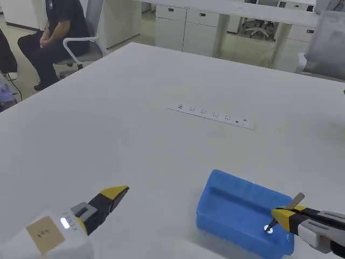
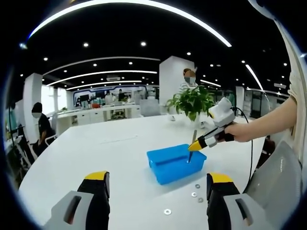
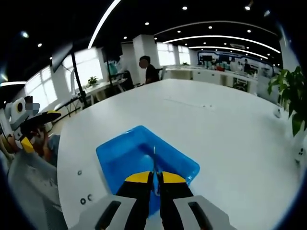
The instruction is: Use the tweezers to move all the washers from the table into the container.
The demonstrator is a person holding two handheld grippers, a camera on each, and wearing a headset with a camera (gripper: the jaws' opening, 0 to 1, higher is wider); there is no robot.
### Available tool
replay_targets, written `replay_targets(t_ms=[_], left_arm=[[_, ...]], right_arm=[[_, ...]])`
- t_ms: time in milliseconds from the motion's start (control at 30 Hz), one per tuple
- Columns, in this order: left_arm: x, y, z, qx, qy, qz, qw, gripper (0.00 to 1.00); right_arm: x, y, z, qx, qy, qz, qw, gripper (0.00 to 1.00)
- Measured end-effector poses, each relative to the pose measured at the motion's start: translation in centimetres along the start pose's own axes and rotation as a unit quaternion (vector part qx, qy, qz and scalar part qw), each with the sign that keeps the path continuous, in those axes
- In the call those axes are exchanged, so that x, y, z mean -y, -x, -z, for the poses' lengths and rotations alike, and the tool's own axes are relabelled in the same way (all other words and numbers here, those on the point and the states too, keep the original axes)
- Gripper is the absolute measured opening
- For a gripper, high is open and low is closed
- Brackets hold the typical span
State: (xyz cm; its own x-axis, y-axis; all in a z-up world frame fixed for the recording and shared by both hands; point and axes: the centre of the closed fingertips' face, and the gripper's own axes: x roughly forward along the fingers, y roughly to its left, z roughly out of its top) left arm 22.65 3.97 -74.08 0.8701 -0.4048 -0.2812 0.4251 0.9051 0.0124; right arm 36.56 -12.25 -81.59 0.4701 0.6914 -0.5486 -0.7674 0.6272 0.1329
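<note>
The blue container point(image 1: 237, 208) stands at the near right of the white table point(image 1: 135, 124). My right gripper point(image 1: 282, 215) is shut on the thin metal tweezers point(image 3: 154, 155), whose tips point down inside the container point(image 3: 127, 153). A small pale washer point(image 1: 268, 230) sits at the tweezer tips. My left gripper point(image 1: 119, 192) hovers open at the near left, holding nothing. Several loose washers point(image 2: 167, 211) lie on the table in front of the container point(image 2: 172, 163), and the right gripper point(image 2: 201, 143) shows above it. Washers point(image 3: 79, 172) also show beside the container.
A white power strip point(image 1: 211, 115) lies across the middle of the table. A person sits on a chair point(image 1: 81, 51) at the far left. Cabinets and office chairs stand beyond the table. A potted plant point(image 2: 192, 103) stands at the table's far end.
</note>
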Motion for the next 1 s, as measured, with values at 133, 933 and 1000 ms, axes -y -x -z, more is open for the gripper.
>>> replay_targets(t_ms=[133, 933, 1000], left_arm=[[0.0, 0.0, 0.0, 0.0, 0.0, 0.001, 1.0, 0.84], [0.1, 0.2, -0.3, 0.009, 0.0, 0.004, 1.0, 0.83], [0.2, 0.2, -0.3, 0.009, -0.001, 0.004, 0.9999, 0.83]], right_arm=[[0.2, 0.0, 0.0, 0.002, 0.004, 0.002, 1.0, 0.03], [-5.1, 4.2, -4.4, 0.071, -0.006, -0.028, 0.9971, 0.03], [-5.7, 4.4, -4.5, 0.073, -0.006, -0.033, 0.9968, 0.03]])
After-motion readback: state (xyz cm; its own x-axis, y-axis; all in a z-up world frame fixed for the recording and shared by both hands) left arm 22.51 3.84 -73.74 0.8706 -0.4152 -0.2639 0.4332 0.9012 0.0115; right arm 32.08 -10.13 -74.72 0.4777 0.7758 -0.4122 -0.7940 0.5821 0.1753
